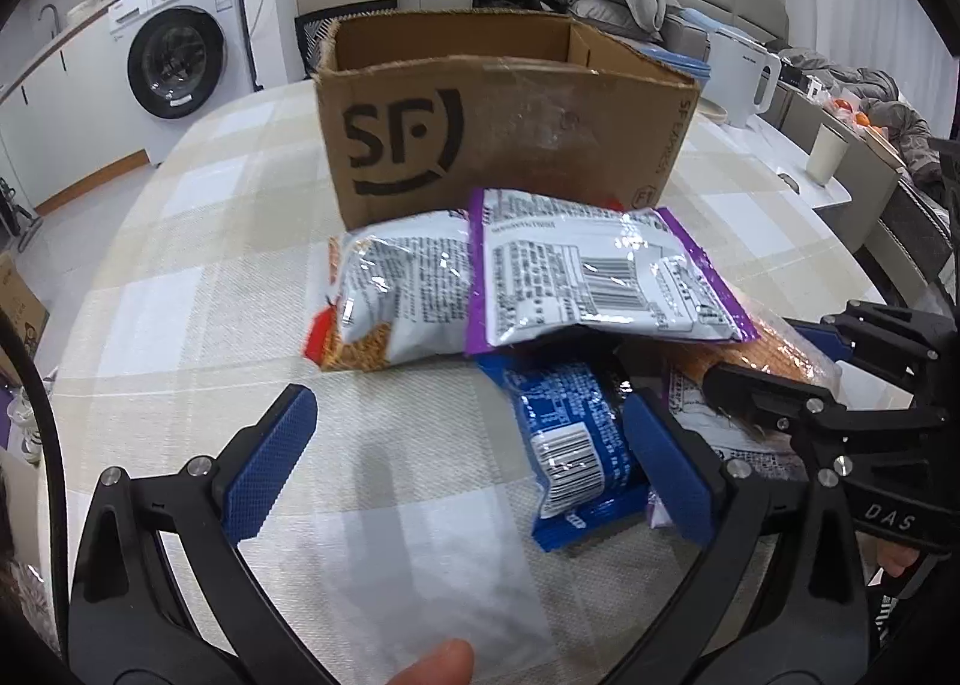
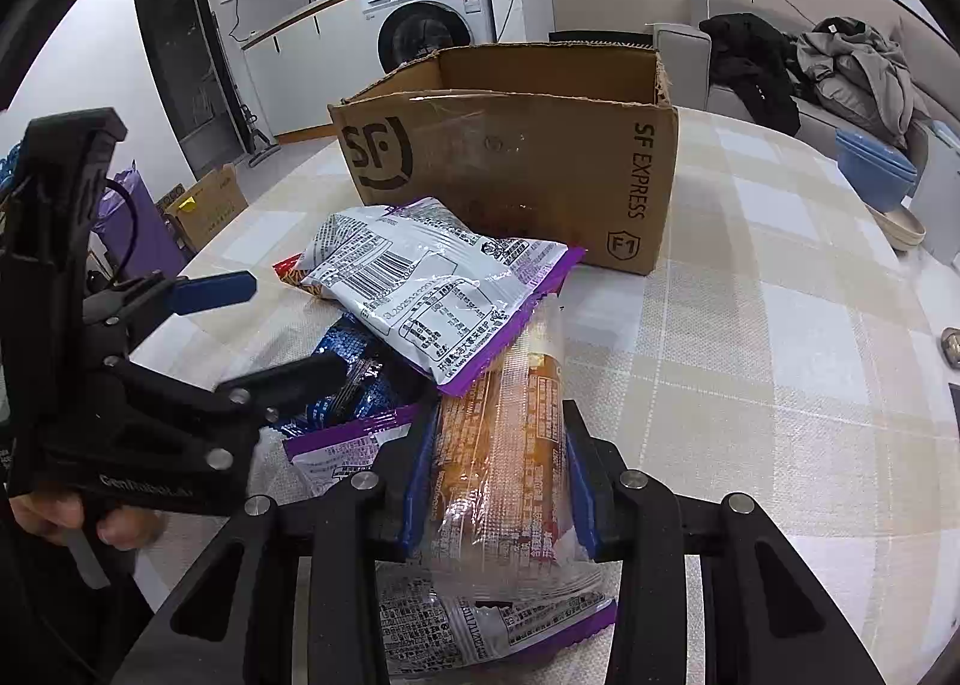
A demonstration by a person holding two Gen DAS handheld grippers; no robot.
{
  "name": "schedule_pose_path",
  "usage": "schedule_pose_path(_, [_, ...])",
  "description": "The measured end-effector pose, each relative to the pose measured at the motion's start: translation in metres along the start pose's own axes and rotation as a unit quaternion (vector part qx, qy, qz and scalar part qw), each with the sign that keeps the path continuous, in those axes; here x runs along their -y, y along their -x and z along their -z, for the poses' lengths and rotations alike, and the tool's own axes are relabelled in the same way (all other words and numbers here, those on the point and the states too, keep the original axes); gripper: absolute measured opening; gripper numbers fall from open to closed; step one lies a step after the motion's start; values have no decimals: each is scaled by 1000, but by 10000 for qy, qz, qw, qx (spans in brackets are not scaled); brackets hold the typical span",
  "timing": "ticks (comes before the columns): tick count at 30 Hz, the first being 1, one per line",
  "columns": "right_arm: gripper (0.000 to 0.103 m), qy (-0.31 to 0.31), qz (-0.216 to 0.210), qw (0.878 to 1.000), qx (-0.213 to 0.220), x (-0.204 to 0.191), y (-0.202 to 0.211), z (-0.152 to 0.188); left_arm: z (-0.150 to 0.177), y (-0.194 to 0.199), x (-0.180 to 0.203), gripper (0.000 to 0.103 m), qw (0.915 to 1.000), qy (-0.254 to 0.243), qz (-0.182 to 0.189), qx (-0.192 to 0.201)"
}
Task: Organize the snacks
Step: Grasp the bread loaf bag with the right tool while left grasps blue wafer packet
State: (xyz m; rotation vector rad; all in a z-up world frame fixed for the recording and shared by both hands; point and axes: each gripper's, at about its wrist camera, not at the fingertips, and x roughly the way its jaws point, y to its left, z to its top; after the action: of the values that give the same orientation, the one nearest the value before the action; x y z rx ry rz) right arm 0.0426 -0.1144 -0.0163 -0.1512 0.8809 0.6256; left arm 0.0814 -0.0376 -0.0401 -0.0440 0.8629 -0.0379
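Note:
An open SF Express cardboard box (image 1: 504,127) (image 2: 510,145) stands on the checked table. In front of it lies a pile of snack packets: a purple-edged white packet (image 1: 600,271) (image 2: 432,283), an orange-and-white packet (image 1: 390,289), a blue packet (image 1: 570,439) (image 2: 354,367) and a clear orange packet (image 1: 774,343) (image 2: 510,451). My left gripper (image 1: 468,463) is open just above the table, its right finger beside the blue packet. My right gripper (image 2: 498,481) is shut on the clear orange packet and shows in the left wrist view (image 1: 780,379).
The table (image 2: 780,355) has bare cloth to the right. Blue bowls (image 2: 876,169), a white appliance (image 1: 744,79) and a cup (image 1: 825,151) stand at its far side. A washing machine (image 1: 174,61) and a sofa with clothes (image 2: 840,67) lie beyond.

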Motion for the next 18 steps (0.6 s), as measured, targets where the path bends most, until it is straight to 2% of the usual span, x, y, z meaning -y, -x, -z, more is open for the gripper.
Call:
schedule_pose_path(10, [38,28,13,10000,-22,0,-2,0,-1,-24,-1,102,9985,291,436,-182])
schedule_pose_path(18, [38,-103,148,9998,54,10,2,-1,0,-34,9,102,9980,241,519,-267])
